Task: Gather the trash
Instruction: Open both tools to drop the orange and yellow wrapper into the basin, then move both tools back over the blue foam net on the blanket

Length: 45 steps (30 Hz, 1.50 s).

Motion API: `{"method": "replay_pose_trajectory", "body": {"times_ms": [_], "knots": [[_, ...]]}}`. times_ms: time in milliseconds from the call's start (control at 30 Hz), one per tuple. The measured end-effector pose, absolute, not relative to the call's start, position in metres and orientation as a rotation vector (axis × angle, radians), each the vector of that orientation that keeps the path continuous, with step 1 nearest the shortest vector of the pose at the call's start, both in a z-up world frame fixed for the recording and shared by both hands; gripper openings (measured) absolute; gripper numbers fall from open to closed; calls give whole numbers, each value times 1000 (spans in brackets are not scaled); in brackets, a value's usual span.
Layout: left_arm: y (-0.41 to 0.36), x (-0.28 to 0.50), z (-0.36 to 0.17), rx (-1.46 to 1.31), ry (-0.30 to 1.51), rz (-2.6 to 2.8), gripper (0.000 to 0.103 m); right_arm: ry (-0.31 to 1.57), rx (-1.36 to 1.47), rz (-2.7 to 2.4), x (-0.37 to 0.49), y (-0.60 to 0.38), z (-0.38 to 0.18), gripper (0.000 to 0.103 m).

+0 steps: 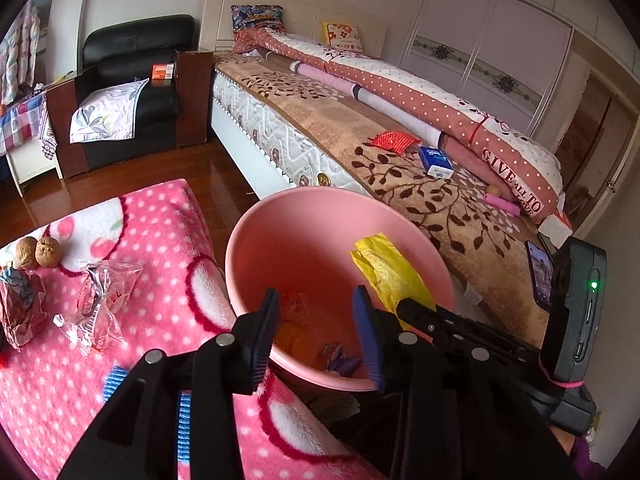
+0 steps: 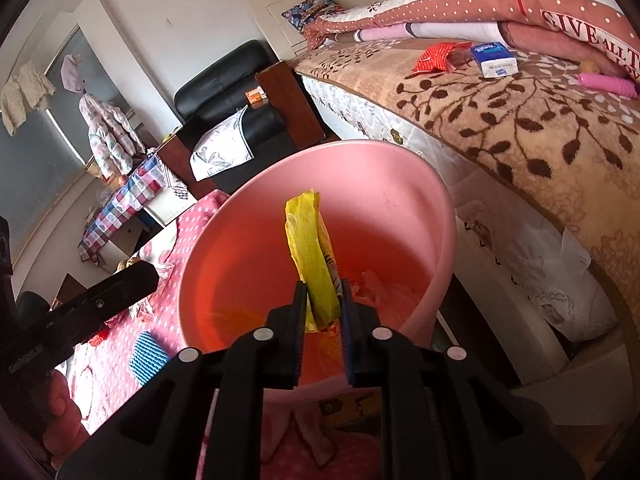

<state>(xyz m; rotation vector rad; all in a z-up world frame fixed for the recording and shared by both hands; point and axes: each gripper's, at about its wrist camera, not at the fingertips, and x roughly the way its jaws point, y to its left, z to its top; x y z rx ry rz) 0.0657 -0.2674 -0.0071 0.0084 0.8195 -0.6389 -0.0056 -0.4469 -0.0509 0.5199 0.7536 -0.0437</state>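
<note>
Over the pink bin, right hand-held gripper pinches yellow wrapper; left gapes empty.

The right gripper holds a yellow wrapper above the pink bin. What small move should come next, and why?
Probably open the right gripper and let the yellow wrapper drop. Its pads are shut on the wrapper's lower end, and the wrapper already hangs inside the rim of the pink bin, over other trash at the bottom. The left gripper is open and empty over the bin, so nothing seems to block the fall.
</note>
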Motion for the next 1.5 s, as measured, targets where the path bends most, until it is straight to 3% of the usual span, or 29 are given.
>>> {"method": "replay_pose_trajectory", "body": {"times_ms": [200,600,1500], "knots": [[-260,65,-7,-4,827,-630,38,748,525,-44,-6,-446,-50,33],[-238,59,-6,-47,833,-602,42,724,488,-37,-11,-435,-36,43],[-120,32,-5,-140,764,-413,42,643,316,-21,-11,-367,7,44]]}}
